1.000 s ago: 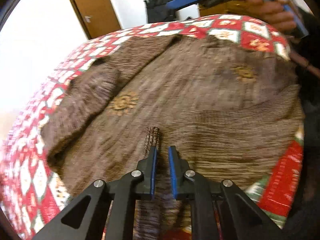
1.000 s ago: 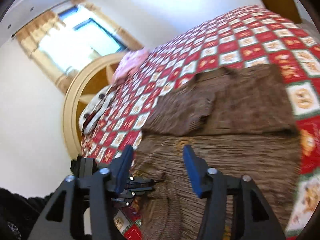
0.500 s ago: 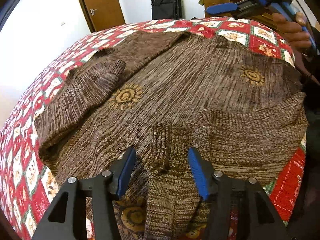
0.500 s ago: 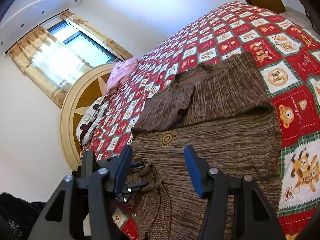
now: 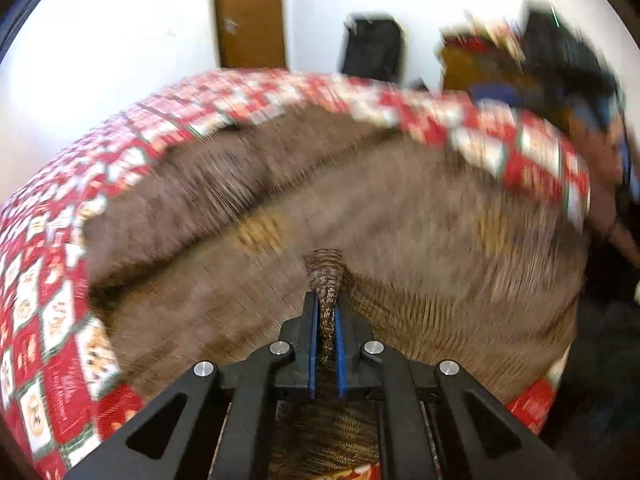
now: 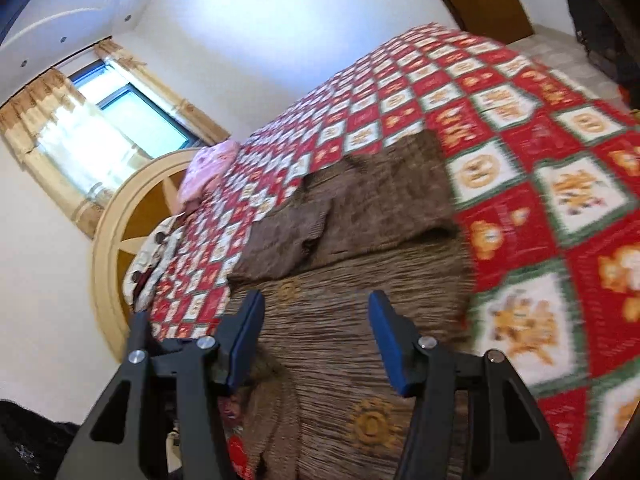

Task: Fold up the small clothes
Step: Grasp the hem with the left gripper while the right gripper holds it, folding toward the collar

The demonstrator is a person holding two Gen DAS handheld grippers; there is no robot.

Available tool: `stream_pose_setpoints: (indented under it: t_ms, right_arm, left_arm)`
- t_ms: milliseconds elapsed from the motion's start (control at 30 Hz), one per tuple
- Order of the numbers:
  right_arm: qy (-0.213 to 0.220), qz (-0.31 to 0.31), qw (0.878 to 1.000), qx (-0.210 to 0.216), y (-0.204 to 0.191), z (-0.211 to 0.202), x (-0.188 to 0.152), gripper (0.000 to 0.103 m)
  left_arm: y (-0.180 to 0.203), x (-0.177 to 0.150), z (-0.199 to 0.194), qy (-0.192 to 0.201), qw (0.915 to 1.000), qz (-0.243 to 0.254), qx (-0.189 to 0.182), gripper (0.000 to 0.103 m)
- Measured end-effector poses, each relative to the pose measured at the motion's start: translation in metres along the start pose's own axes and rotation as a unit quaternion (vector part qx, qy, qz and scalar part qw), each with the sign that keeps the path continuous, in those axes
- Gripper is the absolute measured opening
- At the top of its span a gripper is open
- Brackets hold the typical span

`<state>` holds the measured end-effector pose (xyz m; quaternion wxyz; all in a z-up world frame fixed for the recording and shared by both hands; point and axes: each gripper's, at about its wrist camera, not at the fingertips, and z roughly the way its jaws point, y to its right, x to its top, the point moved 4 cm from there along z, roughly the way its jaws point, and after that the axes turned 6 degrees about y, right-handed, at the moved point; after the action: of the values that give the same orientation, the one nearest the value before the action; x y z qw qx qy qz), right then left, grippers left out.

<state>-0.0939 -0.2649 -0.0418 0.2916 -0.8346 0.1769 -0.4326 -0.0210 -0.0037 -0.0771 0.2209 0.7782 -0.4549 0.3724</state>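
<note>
A brown knitted sweater (image 5: 400, 240) with yellow sun motifs lies spread on the red and white patchwork bedspread (image 5: 60, 320). One sleeve is folded across its body. My left gripper (image 5: 325, 300) is shut on the ribbed cuff (image 5: 324, 268) of the near sleeve, which sticks up from between the blue pads. The left wrist view is blurred by motion. In the right wrist view my right gripper (image 6: 316, 300) hovers open over the sweater (image 6: 340, 320) with nothing between its fingers. That gripper and the hand that holds it (image 5: 600, 120) show blurred at the far right of the left wrist view.
The bedspread (image 6: 520, 160) stretches away to a round wooden headboard (image 6: 116, 220) and a pink cloth (image 6: 208, 168) under a curtained window (image 6: 100, 120). Beyond the bed's foot are a brown door (image 5: 248, 12), a black bag (image 5: 372, 48) and cluttered furniture (image 5: 480, 60).
Half a second ago the left jaws stood open around the sleeve cuff; now they have shut on it and risen. The right gripper has slid sideways over the sweater, still open.
</note>
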Motion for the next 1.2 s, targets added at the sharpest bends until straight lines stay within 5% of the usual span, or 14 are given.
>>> stream_pose_setpoints:
  t_ms: [200,500,567,667,767,867,1000,1067,1200]
  right_arm:
    - [0.011,0.011,0.998,-0.065,0.029,-0.036,-0.003,0.058]
    - [-0.049,-0.022,0.993,-0.102,0.046,-0.049,-0.04,0.059]
    - [-0.048,-0.028,0.995,-0.086,0.043,-0.055,-0.044,0.075]
    - [-0.054,-0.083,0.992,-0.074,0.024,-0.053,-0.047,0.081]
    - [-0.085,-0.177,0.976,-0.091,0.001,-0.037,-0.057,0.081]
    - [-0.155,-0.274,0.943,-0.106,-0.011,-0.008,-0.073,0.075]
    - [-0.21,-0.321,0.919,-0.086,-0.014,0.022,-0.083,0.068]
    - [-0.244,-0.343,0.903,-0.09,-0.009,0.037,-0.092,0.046]
    - [-0.278,-0.399,0.865,-0.119,0.002,0.052,-0.109,0.027]
  left_arm:
    - [-0.056,0.024,-0.046,0.088,0.9857,-0.121,0.077,0.007]
    - [-0.068,0.007,-0.035,0.075,0.9806,-0.149,0.102,0.007]
    - [-0.074,0.006,-0.033,0.071,0.9775,-0.165,0.11,0.007]
    - [-0.083,0.005,-0.031,0.067,0.9731,-0.188,0.114,0.007]
    - [-0.083,0.001,-0.029,0.062,0.9728,-0.19,0.117,0.007]
    - [-0.082,-0.001,-0.027,0.053,0.974,-0.185,0.119,0.007]
    - [-0.081,-0.002,-0.024,0.048,0.9745,-0.184,0.12,0.007]
    - [-0.082,-0.003,-0.021,0.044,0.9736,-0.189,0.121,0.007]
    - [-0.083,-0.005,-0.019,0.04,0.9735,-0.19,0.122,0.007]
